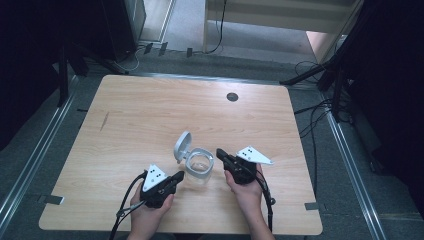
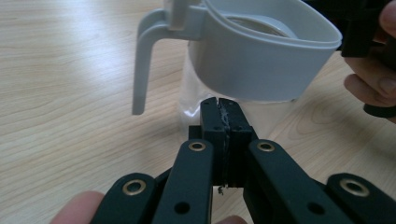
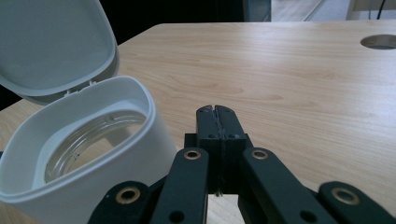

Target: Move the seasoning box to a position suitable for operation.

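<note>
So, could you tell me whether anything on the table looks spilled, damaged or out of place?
Nothing stands out: the clear jar with the white collar stands upright on the wooden table, its hinged lid open, nothing spilled.

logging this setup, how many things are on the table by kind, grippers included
grippers: 2, left gripper and right gripper, both shut and empty
clear jug with white collar and open lid: 1
total: 3

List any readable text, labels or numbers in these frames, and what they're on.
None readable.
The clear jar with its white collar and open lid carries no print or label.
The grey plates on the left gripper and right gripper show only dark dots, no letters.
The wooden table is unmarked.
</note>
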### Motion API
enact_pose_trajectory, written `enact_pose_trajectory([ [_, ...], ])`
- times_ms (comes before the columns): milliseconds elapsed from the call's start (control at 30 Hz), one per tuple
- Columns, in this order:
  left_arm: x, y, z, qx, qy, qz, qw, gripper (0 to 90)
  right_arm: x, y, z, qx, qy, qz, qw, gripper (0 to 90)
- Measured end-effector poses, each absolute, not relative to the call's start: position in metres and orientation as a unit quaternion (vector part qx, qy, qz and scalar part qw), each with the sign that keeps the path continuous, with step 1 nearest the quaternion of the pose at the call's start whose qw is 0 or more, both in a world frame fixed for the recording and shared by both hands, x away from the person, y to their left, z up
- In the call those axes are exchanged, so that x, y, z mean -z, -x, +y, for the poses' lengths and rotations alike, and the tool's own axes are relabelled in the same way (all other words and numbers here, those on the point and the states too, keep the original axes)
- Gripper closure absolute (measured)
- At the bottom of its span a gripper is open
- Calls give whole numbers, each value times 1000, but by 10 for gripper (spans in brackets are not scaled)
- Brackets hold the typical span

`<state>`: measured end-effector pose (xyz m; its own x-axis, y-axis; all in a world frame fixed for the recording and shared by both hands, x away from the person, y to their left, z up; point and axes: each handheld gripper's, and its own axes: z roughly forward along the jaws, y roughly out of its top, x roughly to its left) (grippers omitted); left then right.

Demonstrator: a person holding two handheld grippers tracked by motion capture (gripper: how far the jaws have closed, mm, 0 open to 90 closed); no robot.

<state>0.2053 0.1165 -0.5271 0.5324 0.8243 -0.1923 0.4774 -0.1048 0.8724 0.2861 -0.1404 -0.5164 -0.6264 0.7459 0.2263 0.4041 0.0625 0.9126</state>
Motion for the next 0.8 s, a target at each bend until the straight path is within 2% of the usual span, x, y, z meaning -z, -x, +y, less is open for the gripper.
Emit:
enact_pose_trajectory([
  [300, 526, -208, 117, -174, -718, 453, 500, 900, 518, -279, -132, -547, -378, 731, 154, 900],
  [800, 524, -221, 141, -170, -699, 477, 505, 900, 520, -260, -116, -546, -363, 741, 145, 900],
])
